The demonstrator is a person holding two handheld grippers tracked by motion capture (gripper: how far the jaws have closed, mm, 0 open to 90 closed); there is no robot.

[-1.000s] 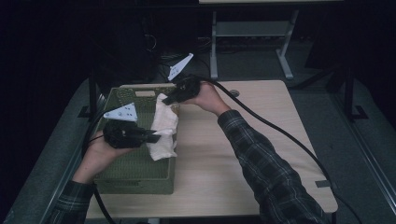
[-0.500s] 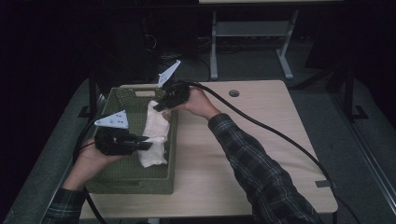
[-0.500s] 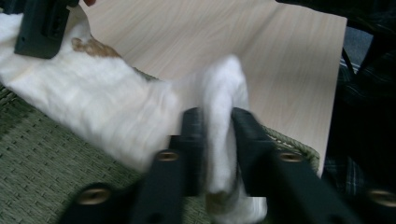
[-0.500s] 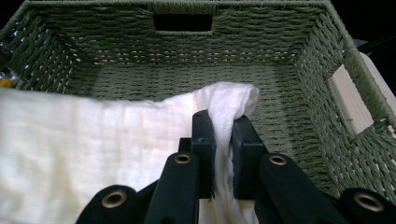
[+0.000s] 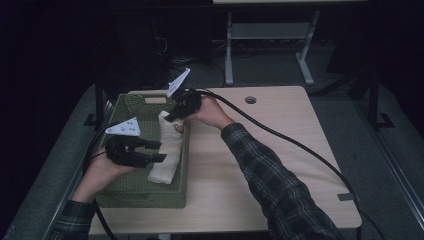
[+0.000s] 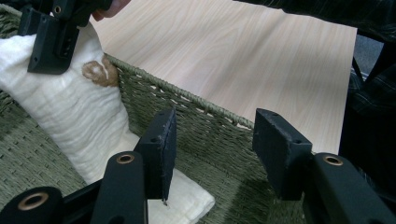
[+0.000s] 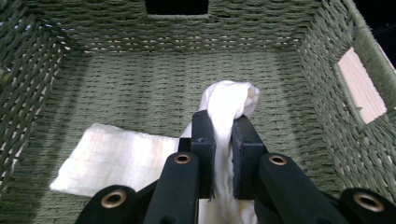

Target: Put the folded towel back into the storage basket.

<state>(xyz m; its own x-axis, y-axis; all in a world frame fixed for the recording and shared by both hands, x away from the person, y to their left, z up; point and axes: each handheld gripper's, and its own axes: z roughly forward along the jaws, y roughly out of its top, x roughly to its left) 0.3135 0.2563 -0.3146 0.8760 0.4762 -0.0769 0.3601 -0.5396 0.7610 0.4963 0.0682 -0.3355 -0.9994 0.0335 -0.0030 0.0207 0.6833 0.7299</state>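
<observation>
Laying a cloth into the basket, left of frame. Left gripper just been opening, jaws spread, nothing pinched. Right gripper pinching the cloth's top end. Next, probably: lower and release.

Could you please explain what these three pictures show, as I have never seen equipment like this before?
A person stands at a wooden table and holds a hand-held gripper, a black two-jaw tool, in each hand. The high view looks down from above; the other two pictures come from cameras that ride on the grippers. On the table stands a green woven basket with a white cloth in it. The right gripper is shut on the cloth's upper end. The left gripper has just been opening: its jaws stand apart with nothing between them, the cloth just beside one.
</observation>
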